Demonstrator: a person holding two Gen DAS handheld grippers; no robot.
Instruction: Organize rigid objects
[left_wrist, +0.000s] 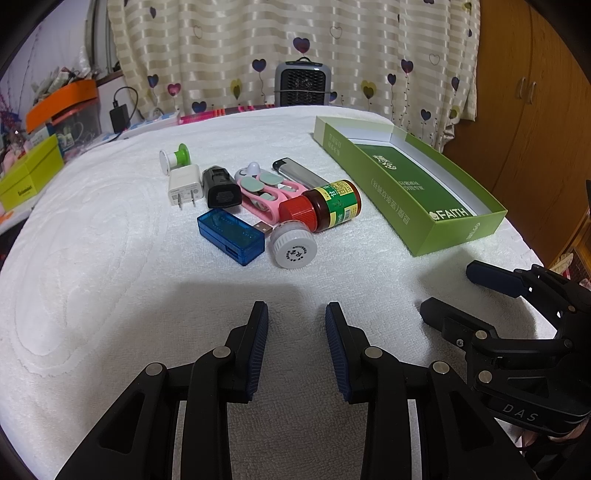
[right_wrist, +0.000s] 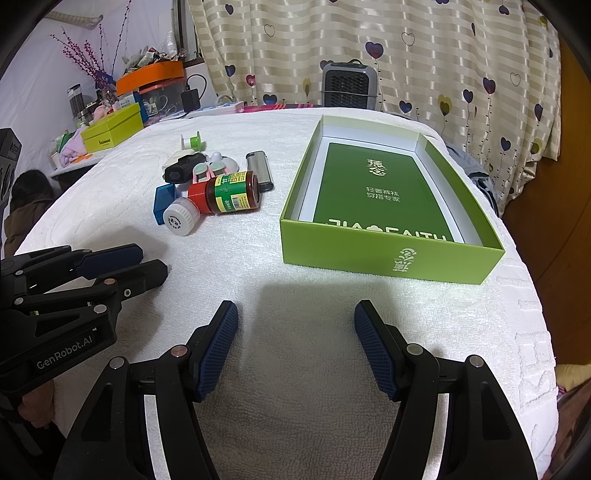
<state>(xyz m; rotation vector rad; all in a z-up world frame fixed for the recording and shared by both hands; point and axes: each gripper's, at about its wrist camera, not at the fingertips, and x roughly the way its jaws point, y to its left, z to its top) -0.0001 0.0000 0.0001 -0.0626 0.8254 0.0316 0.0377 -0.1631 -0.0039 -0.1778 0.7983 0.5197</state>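
White terry towel (left_wrist: 110, 258) covers the whole work surface, and both tools hover low at the bottom of their frames. The left gripper (left_wrist: 296, 350) has its jaws parted with nothing between them; the right gripper (right_wrist: 295, 347) stands wider, also empty. The clutter sits in the upper middle of the left view, straight ahead of the left gripper: a blue USB tester (left_wrist: 231, 236), a white-capped bottle (left_wrist: 293, 245), a red-capped brown bottle (left_wrist: 325, 205) lying on its side with its long axis running lower left to upper right, a white plug adapter (left_wrist: 184, 188), a black adapter (left_wrist: 221, 188), a pink clip tool (left_wrist: 266, 199), a lighter (left_wrist: 299, 171) and a green spool (left_wrist: 175, 157). The open green box (right_wrist: 391, 258), printed "FAITH", lies upper right, dead ahead of the right gripper. So the left hand looks nearer the pile, the right nearer the box. The left gripper's body reads "GenRobot.AI"; the right one's reads "DAS".
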